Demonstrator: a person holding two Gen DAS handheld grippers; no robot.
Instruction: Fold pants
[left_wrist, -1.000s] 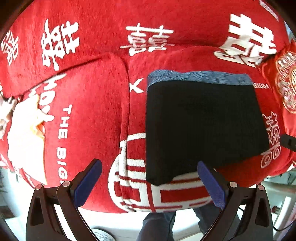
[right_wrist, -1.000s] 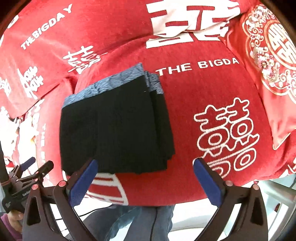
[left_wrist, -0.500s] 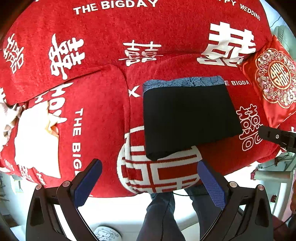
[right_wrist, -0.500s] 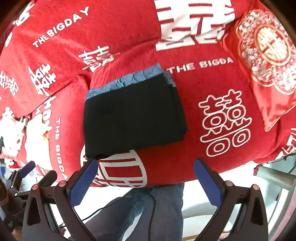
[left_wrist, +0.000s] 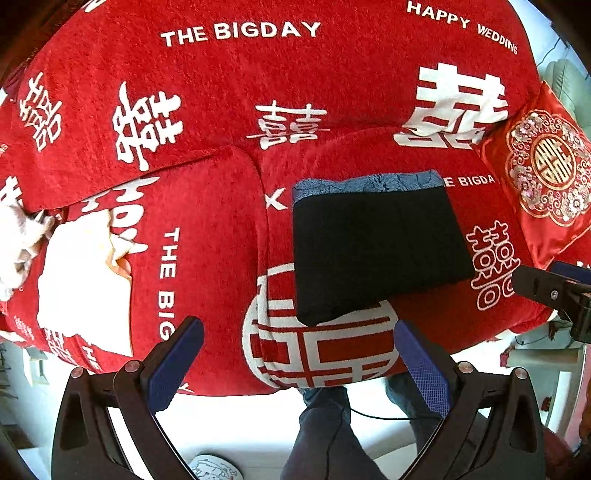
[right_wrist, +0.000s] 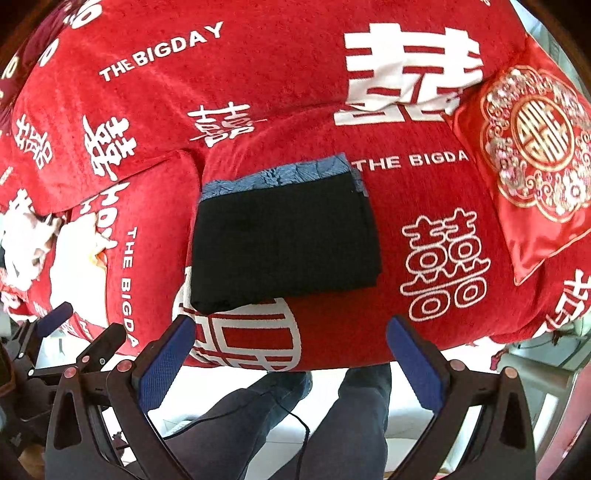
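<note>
Looking through the left wrist camera, we find the pants (left_wrist: 376, 251) lying as a compact black rectangle on the red sofa (left_wrist: 207, 236), just right of the seam between the two seat cushions, with a blue-grey band showing along the edge at 12 o'clock. Our left gripper (left_wrist: 295, 363) hangs off the sofa's front edge at 6 o'clock from the pants, jaws spread wide and holding nothing. A white cloth (left_wrist: 81, 280) sits well apart at 9 o'clock, and an embroidered cushion (left_wrist: 546, 173) at 2 o'clock. The tip of our right gripper pokes in at 3 o'clock.

We judge the folding essentially finished. Doing this step well means backing straight away without snagging the near corner, which overhangs the white pattern, and leaving the stack squared.

Through the right wrist camera, the pants (right_wrist: 284, 240) sit at 12 o'clock from our right gripper (right_wrist: 290, 354), which is likewise wide open and empty, clear of the fabric and level with the sofa's front edge. The layered edges show at the bundle's 3 o'clock side. Our left gripper (right_wrist: 85, 332) appears low at 8 o'clock, apart from the sofa (right_wrist: 443, 206). Both tools point forward and slightly downward toward the seat.
</note>
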